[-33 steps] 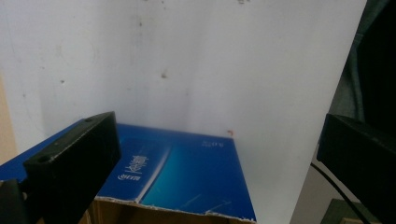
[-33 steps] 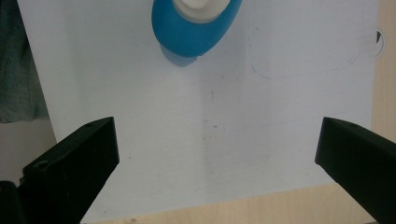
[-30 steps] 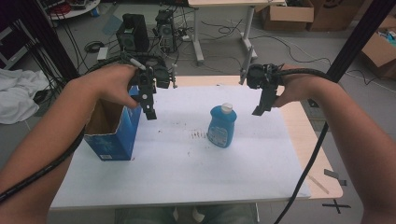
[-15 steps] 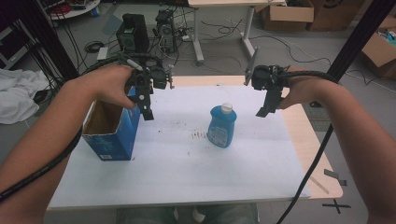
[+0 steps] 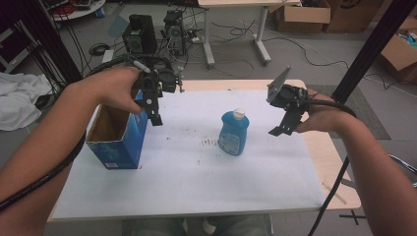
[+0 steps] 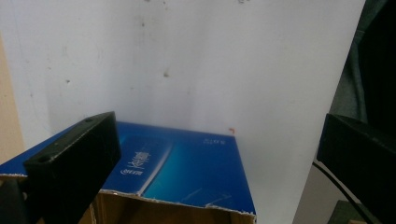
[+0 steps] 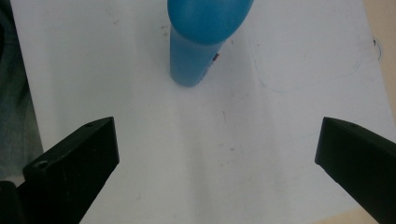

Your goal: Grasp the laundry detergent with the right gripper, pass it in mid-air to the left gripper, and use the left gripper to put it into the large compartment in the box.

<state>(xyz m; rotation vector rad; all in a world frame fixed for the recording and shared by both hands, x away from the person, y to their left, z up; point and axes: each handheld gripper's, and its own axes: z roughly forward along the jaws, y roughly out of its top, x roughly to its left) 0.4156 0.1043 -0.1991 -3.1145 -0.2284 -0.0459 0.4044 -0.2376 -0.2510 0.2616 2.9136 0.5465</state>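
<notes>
Grippers both up off the table [image 5: 187, 196], each held in one of our hands. We see the left gripper [image 5: 153, 110] in the high view hanging above the far right corner of the blue box [image 5: 118, 142], jaws pointing down. From the left gripper view its two jaws stand wide apart with nothing between them; below them lies the box [image 6: 187, 172], its blue side facing up at us and its torn cardboard rim along the bottom edge. The box stands upright and open-topped on the left part of the white sheet [image 5: 196, 167] that covers the table.

We note the right gripper [image 5: 284, 125] to the right of the blue bottle [image 5: 233, 132], near it but not touching. In the right gripper view its jaws are also spread wide and hold nothing; the bottle [image 7: 201, 42] sits ahead of them, closer to the left jaw, on bare white sheet. The bottle stands upright with a white cap [image 5: 238, 114], about mid-table, well apart from the box. Small dark specks mark the sheet between bottle and box.
</notes>
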